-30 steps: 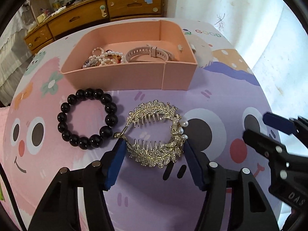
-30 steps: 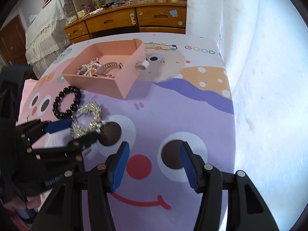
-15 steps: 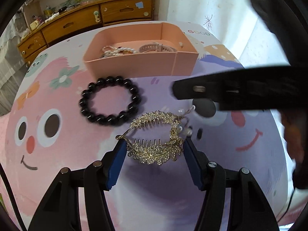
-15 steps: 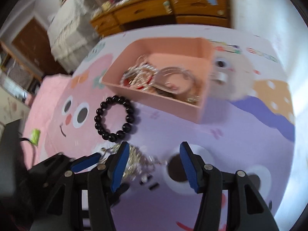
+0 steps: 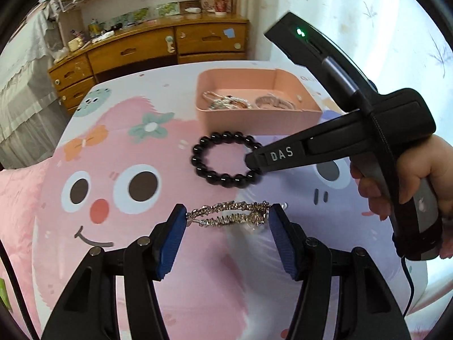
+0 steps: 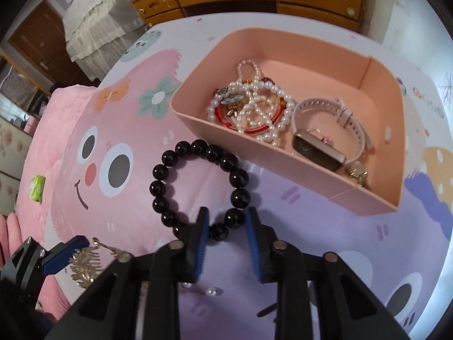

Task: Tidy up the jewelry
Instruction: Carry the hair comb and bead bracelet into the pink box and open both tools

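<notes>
Left wrist view: the left gripper (image 5: 228, 219) had the gold hair clip (image 5: 229, 217) pinched between its 2 blue pads, and where a second ago the clip lay flat on the cartoon blanket (image 5: 119, 147), it now hung edge-on, lifted clear; the right gripper (image 5: 250, 161) had swung in from the side, its tip down at the black bead bracelet (image 5: 226, 159); the pink box (image 5: 260, 116) sat just beyond, pearls and a watch already inside.

Right wrist view: the right gripper (image 6: 227, 228), half a second back still wide and hovering, had narrowed its fingers around 2 beads of the black bead bracelet (image 6: 198, 187) near its closest edge; the pads looked close but not yet touching, so no grip yet, I'd say; the bracelet lay on the blanket, just beside the pink box (image 6: 254, 153); the pearl strands (image 6: 254, 107) and pink watch (image 6: 325, 141) lay within; 2 pieces seemingly headed boxward together.
</notes>
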Motion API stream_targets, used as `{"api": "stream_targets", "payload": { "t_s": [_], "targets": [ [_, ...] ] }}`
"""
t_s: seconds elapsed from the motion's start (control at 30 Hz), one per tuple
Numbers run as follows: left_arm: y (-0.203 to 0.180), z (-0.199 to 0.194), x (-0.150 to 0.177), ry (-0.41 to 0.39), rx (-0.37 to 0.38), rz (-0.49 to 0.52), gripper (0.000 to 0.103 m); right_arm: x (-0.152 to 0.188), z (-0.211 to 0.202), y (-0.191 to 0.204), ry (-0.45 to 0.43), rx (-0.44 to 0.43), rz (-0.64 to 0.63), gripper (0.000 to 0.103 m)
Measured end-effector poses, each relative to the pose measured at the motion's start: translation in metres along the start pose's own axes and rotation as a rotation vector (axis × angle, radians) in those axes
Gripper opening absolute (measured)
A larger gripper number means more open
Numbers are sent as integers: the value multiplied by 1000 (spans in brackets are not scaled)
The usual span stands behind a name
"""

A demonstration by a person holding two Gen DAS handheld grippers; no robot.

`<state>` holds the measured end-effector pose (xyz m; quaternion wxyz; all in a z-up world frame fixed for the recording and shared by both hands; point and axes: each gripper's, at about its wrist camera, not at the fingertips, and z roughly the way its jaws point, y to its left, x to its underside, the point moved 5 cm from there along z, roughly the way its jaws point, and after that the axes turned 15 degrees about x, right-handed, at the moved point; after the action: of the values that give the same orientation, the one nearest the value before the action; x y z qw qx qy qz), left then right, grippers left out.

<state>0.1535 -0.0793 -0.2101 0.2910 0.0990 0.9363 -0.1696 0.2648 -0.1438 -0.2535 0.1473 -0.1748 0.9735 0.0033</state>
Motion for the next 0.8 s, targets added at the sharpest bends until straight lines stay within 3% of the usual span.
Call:
{"api": "stream_targets", "payload": {
  "t_s": [0.03,0.07,0.33,0.6,0.8],
  "targets": [
    [3,-2,0,-4,-3,-7,58,-1,1,1,10,18,-4,16],
    [5,-3,-1,-6,-5,-11,58,-2,2,1,19,34,-8,15],
    [17,-17,-9,-20,-58,6,58,-3,-11,-3,14,36,8,14],
    [23,-39,-40,-7,-105,64,58,-15,-68,-18,-85,26,-26,14],
    [36,-45,-77,-50,-153,70,58,-27,-102,-32,-156,30,-44,14]
  ]
}}
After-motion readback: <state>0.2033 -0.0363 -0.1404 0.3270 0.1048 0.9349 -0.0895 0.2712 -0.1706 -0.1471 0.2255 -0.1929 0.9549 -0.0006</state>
